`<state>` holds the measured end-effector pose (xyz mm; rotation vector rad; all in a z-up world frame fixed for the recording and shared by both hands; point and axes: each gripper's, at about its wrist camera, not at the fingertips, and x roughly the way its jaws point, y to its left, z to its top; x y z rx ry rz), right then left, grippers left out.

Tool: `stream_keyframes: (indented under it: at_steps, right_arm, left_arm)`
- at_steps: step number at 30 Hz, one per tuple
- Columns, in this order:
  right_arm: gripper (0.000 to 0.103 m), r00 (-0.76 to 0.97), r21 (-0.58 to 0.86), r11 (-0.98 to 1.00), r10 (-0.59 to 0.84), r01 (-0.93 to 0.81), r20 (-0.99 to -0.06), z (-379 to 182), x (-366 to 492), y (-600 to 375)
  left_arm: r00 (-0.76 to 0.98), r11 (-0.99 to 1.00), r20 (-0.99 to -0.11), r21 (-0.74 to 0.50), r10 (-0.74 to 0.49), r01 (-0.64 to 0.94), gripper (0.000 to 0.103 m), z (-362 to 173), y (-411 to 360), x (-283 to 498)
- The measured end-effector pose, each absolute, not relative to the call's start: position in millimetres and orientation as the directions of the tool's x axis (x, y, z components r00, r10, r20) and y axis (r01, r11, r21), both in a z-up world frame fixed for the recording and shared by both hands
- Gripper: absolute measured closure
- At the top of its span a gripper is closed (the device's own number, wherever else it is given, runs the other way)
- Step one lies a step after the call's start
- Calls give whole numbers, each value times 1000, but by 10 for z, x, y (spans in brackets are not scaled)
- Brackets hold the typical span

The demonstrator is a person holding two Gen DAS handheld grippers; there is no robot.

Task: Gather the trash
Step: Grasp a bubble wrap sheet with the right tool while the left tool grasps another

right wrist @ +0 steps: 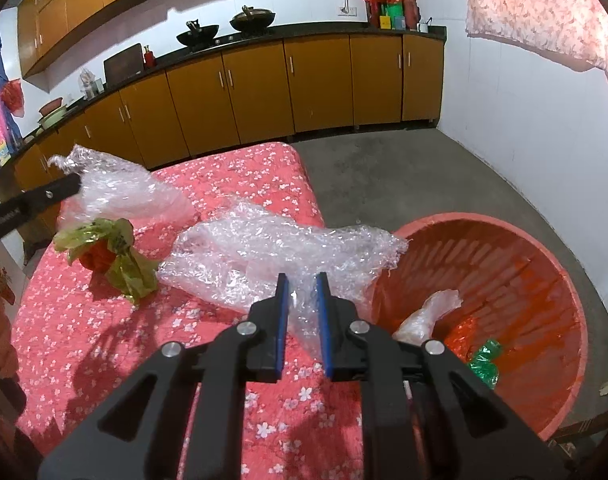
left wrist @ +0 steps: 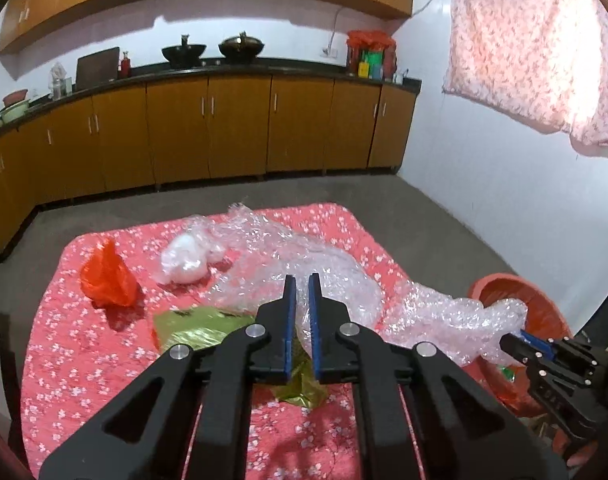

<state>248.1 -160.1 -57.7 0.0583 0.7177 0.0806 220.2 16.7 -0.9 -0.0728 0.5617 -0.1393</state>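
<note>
My left gripper [left wrist: 302, 278] is shut on crumpled clear bubble wrap [left wrist: 332, 268] above the pink floral table [left wrist: 83, 360]. The wrap trails right to my right gripper [left wrist: 514, 340], which is at the orange basket [left wrist: 504, 280]. In the right wrist view my right gripper [right wrist: 301, 278] is shut on a fold of bubble wrap [right wrist: 263, 248] beside the basket's rim [right wrist: 464, 220]. The left gripper [right wrist: 77, 185] pinches wrap at far left. I cannot tell if it is one sheet. An orange-red bag [left wrist: 107, 276], a green-gold foil wrapper [left wrist: 195, 326] and a white wad in clear plastic [left wrist: 183, 258] lie on the table.
Inside the basket lie a clear plastic bag [right wrist: 428, 312], a green wrapper [right wrist: 484, 360] and red foil. Brown kitchen cabinets [left wrist: 223, 128] with woks on the counter run along the back. A white wall [right wrist: 524, 120] and pink curtain [left wrist: 536, 40] stand at right, above a grey floor.
</note>
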Motion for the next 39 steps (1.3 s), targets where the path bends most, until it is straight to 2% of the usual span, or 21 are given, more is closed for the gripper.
stream_keyframes:
  at_steps: [19, 29, 39]
  right_arm:
    - [89, 785, 78, 996, 89, -52, -613, -334, 2201, -1604]
    - [89, 778, 79, 995, 97, -61, -621, -355, 2122, -1576]
    - [89, 770, 70, 994, 108, -82, -629, -366, 2126, -1491]
  left_arm:
    - [889, 985, -433, -143, -150, 96, 99, 370, 474, 1909]
    - [861, 986, -484, -130, -157, 107, 99, 95, 516, 1706]
    - [842, 994, -536, -113, -54, -9, 99, -185, 1007, 1258]
